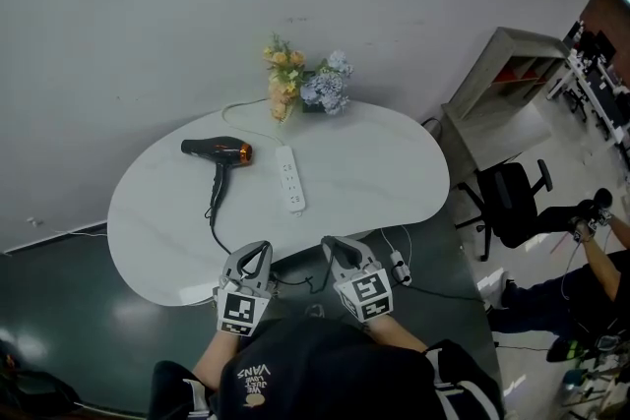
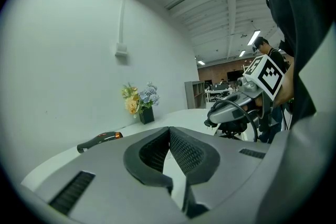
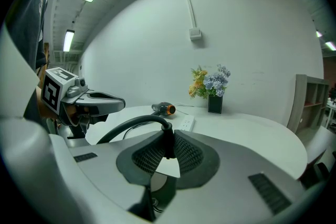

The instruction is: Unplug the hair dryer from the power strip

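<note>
A: While the person holds both low in the frame, what's the right gripper (image 3: 167, 140) doing?
B: Pinching a black cord (image 3: 138, 119). Jaws are pressed onto it, and the cord arcs off to the left in that gripper's own view.
A: And the left gripper (image 2: 169, 130)?
B: Jaws pressed together, tips touching, nothing btw them. In the head view it sits just left of the right one, bottom ctr, both at the near edge of the table (image 1: 394, 162).
A: Hair dryer (image 1: 217, 150)?
B: Lying on the table's upper-left part. Black w/ an orange ring at its right end, handle pointing toward the bottom of the frame.
A: Power strip (image 1: 290, 178)?
B: White, flat on the table, just right of the dryer and not touching it. Its long side runs top to bottom, approx. ctr of the tabletop.
A: Where does the cord run?
B: From the dryer's handle down to the near table edge, then across to the spot btw the two grippers. Can't make out the plug itself.
A: Anything else on the table?
B: Flowers (image 1: 307, 84) in a dark pot at the far edge, by the wall.
A: Off the table?
B: Right side of the frame: a black office chair (image 1: 517, 197), a grey shelf unit (image 1: 502, 74) above it, and a 2nd person (image 1: 591, 270) at the edge.
</note>
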The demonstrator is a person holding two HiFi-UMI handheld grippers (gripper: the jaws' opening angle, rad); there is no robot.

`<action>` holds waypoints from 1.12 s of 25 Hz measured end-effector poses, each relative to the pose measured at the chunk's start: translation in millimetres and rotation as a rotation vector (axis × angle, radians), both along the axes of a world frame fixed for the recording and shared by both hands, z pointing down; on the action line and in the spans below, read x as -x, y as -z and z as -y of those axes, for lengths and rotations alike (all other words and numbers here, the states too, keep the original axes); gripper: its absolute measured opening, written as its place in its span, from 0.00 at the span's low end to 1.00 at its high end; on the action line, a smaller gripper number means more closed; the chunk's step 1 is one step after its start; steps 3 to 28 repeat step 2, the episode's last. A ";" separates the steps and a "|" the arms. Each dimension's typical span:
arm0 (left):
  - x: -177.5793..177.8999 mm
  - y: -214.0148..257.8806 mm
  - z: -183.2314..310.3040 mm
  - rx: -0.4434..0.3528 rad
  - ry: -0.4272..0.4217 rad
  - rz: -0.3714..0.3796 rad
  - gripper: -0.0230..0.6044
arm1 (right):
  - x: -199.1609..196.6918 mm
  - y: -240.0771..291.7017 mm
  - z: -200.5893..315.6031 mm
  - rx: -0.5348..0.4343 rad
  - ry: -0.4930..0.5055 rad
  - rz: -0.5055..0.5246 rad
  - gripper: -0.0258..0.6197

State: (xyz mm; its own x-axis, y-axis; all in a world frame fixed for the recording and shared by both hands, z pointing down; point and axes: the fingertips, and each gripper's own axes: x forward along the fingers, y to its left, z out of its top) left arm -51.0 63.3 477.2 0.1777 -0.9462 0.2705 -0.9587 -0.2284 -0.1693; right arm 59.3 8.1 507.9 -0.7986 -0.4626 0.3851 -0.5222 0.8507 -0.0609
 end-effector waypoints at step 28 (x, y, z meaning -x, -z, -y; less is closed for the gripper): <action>-2.3 -0.2 -0.1 -0.002 -0.004 0.001 0.07 | -1.4 -1.0 -0.7 0.001 0.000 -0.003 0.15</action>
